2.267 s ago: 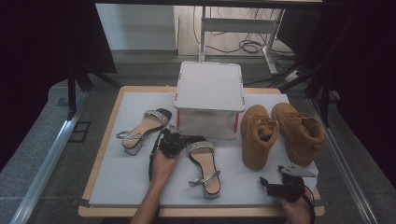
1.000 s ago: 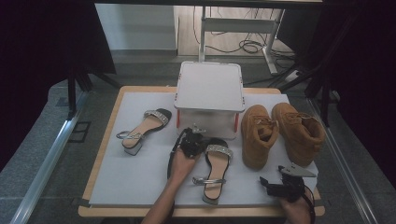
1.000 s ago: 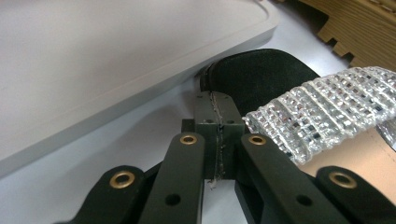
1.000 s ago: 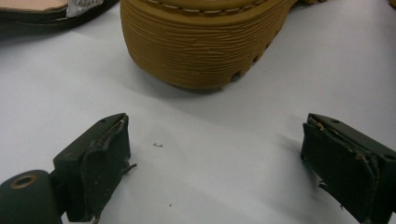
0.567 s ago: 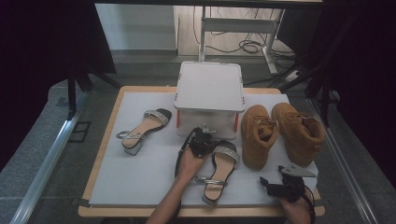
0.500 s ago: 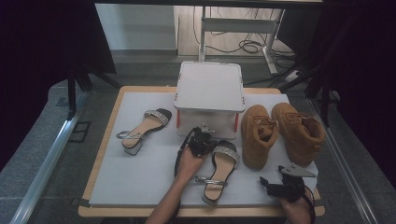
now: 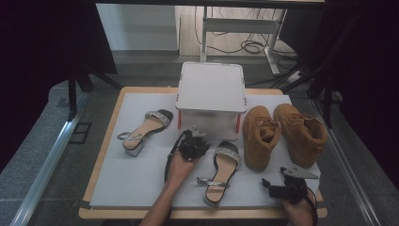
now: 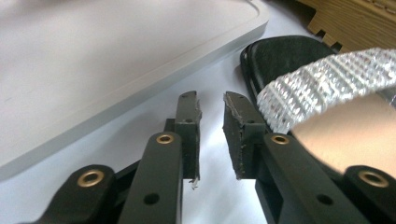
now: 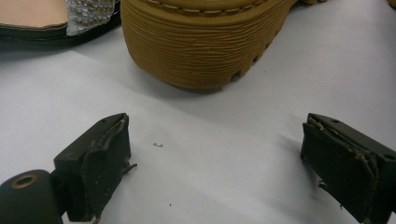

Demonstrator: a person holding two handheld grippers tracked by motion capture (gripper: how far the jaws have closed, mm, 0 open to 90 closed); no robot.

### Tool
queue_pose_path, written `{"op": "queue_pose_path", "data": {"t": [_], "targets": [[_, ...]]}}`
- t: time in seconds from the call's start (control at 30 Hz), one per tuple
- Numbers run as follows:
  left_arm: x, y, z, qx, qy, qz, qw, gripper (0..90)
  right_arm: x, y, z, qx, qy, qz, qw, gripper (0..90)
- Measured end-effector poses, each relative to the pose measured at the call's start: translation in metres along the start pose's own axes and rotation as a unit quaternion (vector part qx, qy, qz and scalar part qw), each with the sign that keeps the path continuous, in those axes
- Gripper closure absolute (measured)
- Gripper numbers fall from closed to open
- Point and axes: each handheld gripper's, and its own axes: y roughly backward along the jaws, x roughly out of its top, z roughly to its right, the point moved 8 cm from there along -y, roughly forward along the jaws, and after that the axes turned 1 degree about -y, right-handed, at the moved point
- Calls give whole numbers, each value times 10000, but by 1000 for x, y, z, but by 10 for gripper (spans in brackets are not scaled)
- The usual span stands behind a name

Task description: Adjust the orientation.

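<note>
Two sandals with silver straps lie on the white mat (image 7: 141, 174). One sandal (image 7: 143, 128) is at the left, the other sandal (image 7: 220, 170) in the middle, its toe towards a tan boot (image 7: 259, 136). My left gripper (image 7: 194, 141) sits just left of that sandal's toe. In the left gripper view my left gripper (image 8: 211, 100) has just been opening its jaws; they stand slightly apart with nothing between them, and the sandal's strap (image 8: 322, 91) lies to their right. My right gripper (image 7: 274, 186) rests near the front right edge. Seen in its own view, the right gripper (image 9: 215, 126) is wide open over bare mat, facing the boot's sole (image 9: 201, 51).
A white lidded box (image 7: 211, 92) stands at the back middle, just beyond the left gripper. A second tan boot (image 7: 302, 134) stands at the far right. The mat lies on a wooden table (image 7: 101, 155) with metal rails and cables around it.
The left gripper swung the middle sandal's toe to the right, towards the boot, then let go of its strap and drew back slightly left. The right gripper has not moved.
</note>
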Motion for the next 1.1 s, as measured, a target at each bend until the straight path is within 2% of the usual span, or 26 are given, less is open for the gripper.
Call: {"op": "queue_pose_path", "data": {"t": [0.3, 0.67, 0.9, 0.93, 1.0, 1.1], "targets": [[-18, 23, -17, 218, 134, 13, 9997, 697, 0, 0, 0, 3, 2, -8, 10000, 87], [-51, 57, -39, 446, 450, 91, 9979, 792, 0, 0, 0, 4, 1, -11, 10000, 87], [-73, 84, -56, 712, 679, 210, 9949, 896, 0, 0, 0, 2, -1, -12, 10000, 87], [-79, 92, -60, 810, 701, 206, 9940, 897, 0, 0, 0, -1, -2, -8, 10000, 87], [-82, 96, -63, 855, 715, 203, 9936, 897, 0, 0, 0, -3, -3, -8, 10000, 87], [-91, 108, -72, 991, 802, 210, 9916, 897, 0, 0, 0, 0, -1, -12, 10000, 87]]}}
